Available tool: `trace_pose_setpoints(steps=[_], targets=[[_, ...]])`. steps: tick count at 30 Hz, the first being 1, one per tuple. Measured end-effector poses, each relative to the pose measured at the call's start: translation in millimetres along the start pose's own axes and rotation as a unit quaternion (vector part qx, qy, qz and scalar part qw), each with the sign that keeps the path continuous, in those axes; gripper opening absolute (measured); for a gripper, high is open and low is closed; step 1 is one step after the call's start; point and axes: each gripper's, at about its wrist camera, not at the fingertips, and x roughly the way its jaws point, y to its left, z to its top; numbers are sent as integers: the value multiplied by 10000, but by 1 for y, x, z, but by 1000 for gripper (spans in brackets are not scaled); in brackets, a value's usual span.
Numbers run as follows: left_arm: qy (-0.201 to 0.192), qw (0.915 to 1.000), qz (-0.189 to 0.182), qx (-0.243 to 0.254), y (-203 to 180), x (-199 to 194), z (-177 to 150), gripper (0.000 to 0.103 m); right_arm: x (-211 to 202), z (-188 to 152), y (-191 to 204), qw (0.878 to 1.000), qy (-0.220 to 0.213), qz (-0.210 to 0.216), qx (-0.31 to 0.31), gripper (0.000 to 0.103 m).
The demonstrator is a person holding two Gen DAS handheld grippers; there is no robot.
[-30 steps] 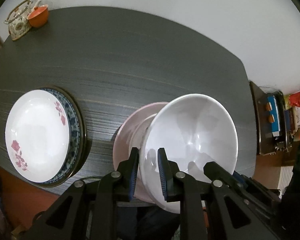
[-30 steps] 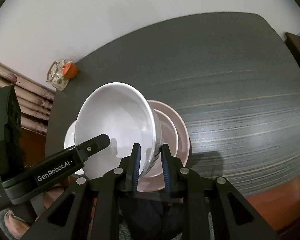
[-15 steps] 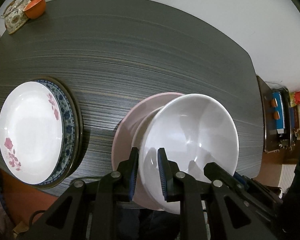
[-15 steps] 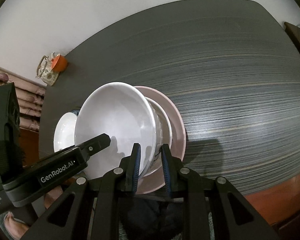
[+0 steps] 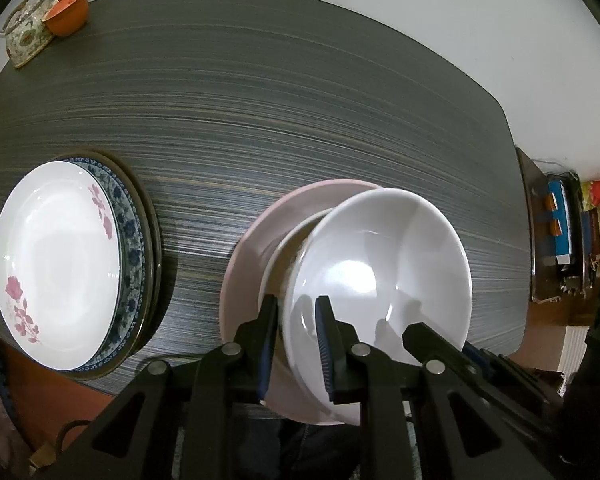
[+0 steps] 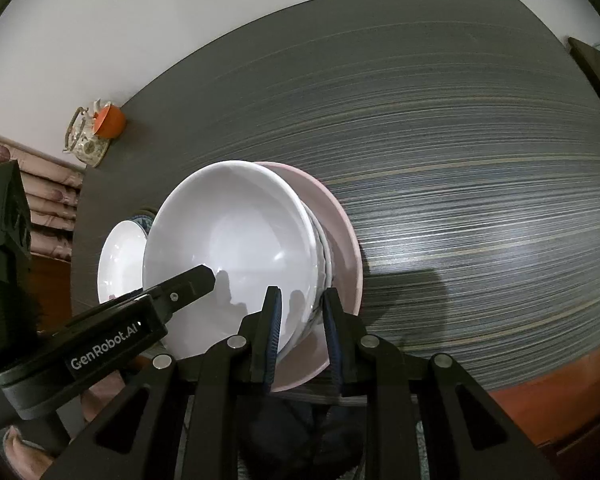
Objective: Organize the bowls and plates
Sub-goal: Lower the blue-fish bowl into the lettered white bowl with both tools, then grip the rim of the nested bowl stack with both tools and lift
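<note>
glossy white bowl [image 5: 380, 276] tilted over pink plate [image 5: 252, 264], floral plate stack [image 5: 60, 256] well left

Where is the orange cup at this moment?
The orange cup is at the far left corner of the table in the left wrist view, touching the patterned teapot, far from the plates.

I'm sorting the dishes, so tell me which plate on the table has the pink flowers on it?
The white plate on top of the stack at the left, over the blue-patterned plate. The pink plate under the bowls is plain.
</note>
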Motion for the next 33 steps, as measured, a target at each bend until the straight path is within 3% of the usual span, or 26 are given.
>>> trace_pose_setpoints(steps=[18,22,33], targets=[[29,10000,-25,-23,6,-3,5,19,-2,-2,-6,10000,11,67,-3,24],[-28,9999,111,48,6,-6,7,20,-4,-3,-8,10000,21,94,-4,24],[-348,9992,-115,155,10,-31,8,26,-18,-5,-10,9998,-105,175,6,26]])
